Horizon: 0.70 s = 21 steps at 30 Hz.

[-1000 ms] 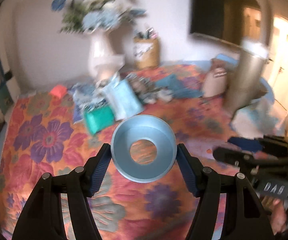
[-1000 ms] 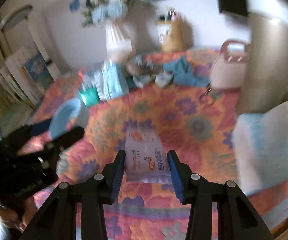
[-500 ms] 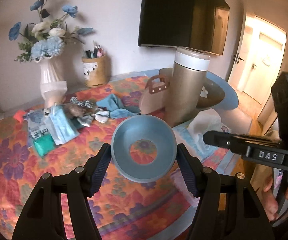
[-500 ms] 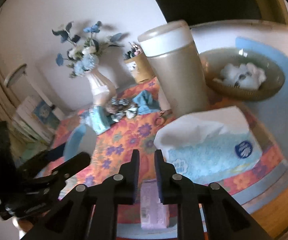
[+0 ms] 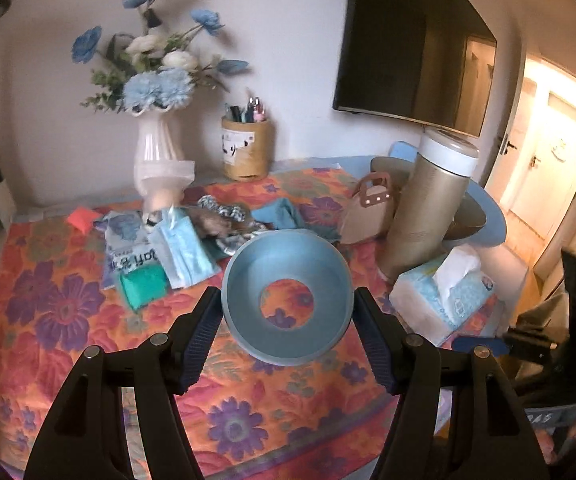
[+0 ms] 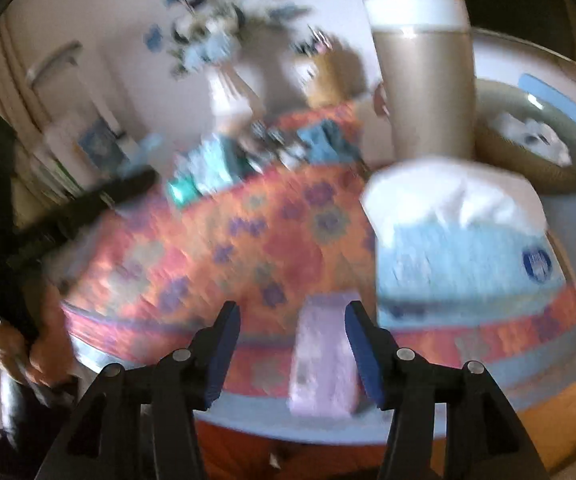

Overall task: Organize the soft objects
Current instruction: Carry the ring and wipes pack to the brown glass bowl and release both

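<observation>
My left gripper (image 5: 288, 316) is shut on a pale blue bowl (image 5: 288, 304) with a round hole in its bottom, held above the flowered tablecloth (image 5: 47, 312). Behind it lies a pile of soft things: blue face masks (image 5: 183, 248), a green pack (image 5: 143, 286), scrunchies (image 5: 223, 216) and a teal cloth (image 5: 279, 212). My right gripper (image 6: 292, 344) is open near the table's front edge. A lilac tissue pack (image 6: 324, 360) lies between its fingers, against the right finger; the view is blurred. The right gripper shows in the left wrist view (image 5: 488, 346).
A tissue box (image 5: 444, 292) (image 6: 464, 248) stands at the right, beside a tall gold canister (image 5: 428, 208) (image 6: 424, 76) and a small bag (image 5: 368, 208). A flower vase (image 5: 159, 160) and a pen pot (image 5: 245, 148) stand at the back. A woven basket (image 6: 544, 148) holds white things.
My right gripper has opened and let go of the lilac tissue pack at the table's front edge. My left gripper has swung back towards the left, still holding the bowl.
</observation>
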Each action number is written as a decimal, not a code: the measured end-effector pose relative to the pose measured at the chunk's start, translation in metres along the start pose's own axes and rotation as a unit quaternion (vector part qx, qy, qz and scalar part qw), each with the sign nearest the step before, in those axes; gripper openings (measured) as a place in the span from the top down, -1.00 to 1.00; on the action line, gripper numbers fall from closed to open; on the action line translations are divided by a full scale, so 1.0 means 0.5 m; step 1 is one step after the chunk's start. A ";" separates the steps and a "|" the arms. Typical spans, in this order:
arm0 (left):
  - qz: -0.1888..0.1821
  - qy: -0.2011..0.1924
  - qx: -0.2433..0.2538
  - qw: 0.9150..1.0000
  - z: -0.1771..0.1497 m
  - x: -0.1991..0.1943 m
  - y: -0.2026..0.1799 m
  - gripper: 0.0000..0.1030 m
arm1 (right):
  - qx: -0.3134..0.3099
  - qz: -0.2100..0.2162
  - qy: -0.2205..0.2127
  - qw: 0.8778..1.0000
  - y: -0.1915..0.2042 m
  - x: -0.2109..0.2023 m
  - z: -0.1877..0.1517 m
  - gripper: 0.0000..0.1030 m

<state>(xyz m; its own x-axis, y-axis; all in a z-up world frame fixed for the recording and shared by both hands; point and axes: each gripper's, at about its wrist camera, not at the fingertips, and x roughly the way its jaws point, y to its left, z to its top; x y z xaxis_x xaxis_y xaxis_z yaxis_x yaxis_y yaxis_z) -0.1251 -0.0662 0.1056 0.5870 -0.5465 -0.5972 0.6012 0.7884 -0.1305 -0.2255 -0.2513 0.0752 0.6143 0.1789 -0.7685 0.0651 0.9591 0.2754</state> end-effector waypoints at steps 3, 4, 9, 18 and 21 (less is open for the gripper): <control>-0.011 0.009 -0.011 1.000 -0.011 0.014 0.012 -0.24 | 0.020 -0.025 0.037 0.999 -0.019 0.036 -0.018 -0.14; -0.012 0.013 -0.011 1.000 -0.016 0.019 0.012 -0.24 | 0.023 -0.026 0.045 0.998 -0.026 0.049 -0.022 -0.14; -0.011 0.018 0.004 1.000 -0.028 0.024 0.001 -0.24 | -0.007 -0.070 0.038 0.997 0.003 0.096 -0.035 -0.03; -0.027 -0.001 0.031 0.999 -0.013 -0.018 -0.044 -0.24 | -0.016 -0.022 -0.014 1.000 0.043 0.018 -0.011 0.26; -0.052 -0.006 0.036 0.998 0.000 -0.029 -0.078 -0.24 | 0.008 -0.017 -0.055 0.998 0.015 -0.060 0.004 0.26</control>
<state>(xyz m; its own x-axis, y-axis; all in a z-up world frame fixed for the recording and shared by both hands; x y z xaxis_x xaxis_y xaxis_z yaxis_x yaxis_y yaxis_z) -0.1568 -0.0891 0.1195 0.5258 -0.6285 -0.5731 0.6962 0.7051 -0.1346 -0.2418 -0.2499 0.1014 0.6943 0.1197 -0.7097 0.0999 0.9605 0.2597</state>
